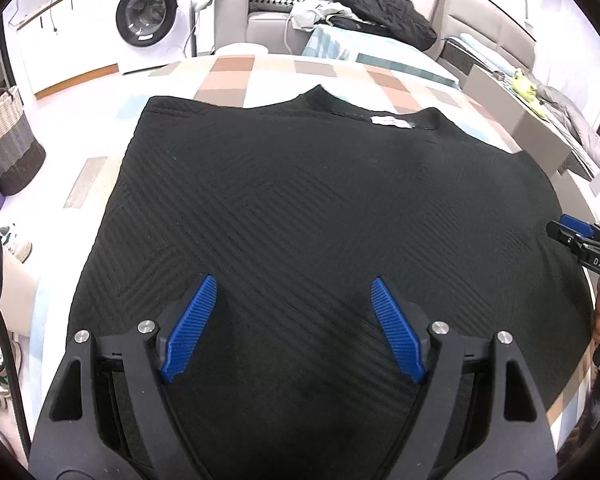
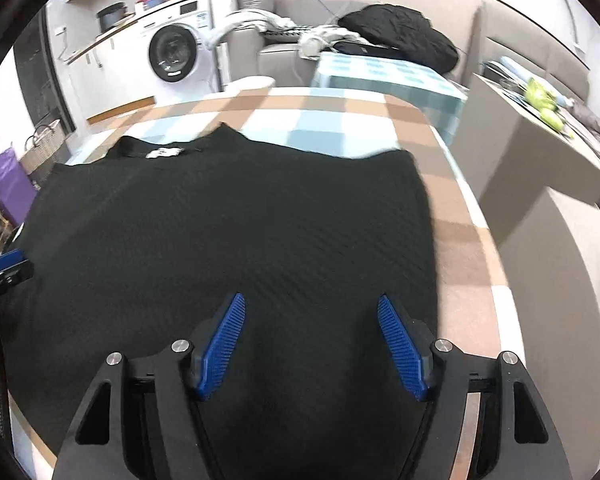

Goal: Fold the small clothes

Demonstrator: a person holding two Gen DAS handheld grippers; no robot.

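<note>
A black ribbed garment (image 1: 320, 208) lies flat on a checked tablecloth (image 1: 236, 72), collar and white label (image 1: 392, 121) at the far side. My left gripper (image 1: 294, 292) is open and empty above the garment's near left part. My right gripper (image 2: 310, 312) is open and empty above its near right part. The garment (image 2: 228, 216) and its label (image 2: 166, 152) also show in the right wrist view. The right gripper shows at the right edge of the left wrist view (image 1: 580, 240); the left gripper shows at the left edge of the right wrist view (image 2: 8, 268).
A washing machine (image 1: 152, 20) stands at the back left. A woven basket (image 1: 8, 140) sits on the floor to the left. A grey sofa with a black coat (image 1: 380, 8) is behind the table. Cardboard boxes (image 2: 540, 184) stand to the right.
</note>
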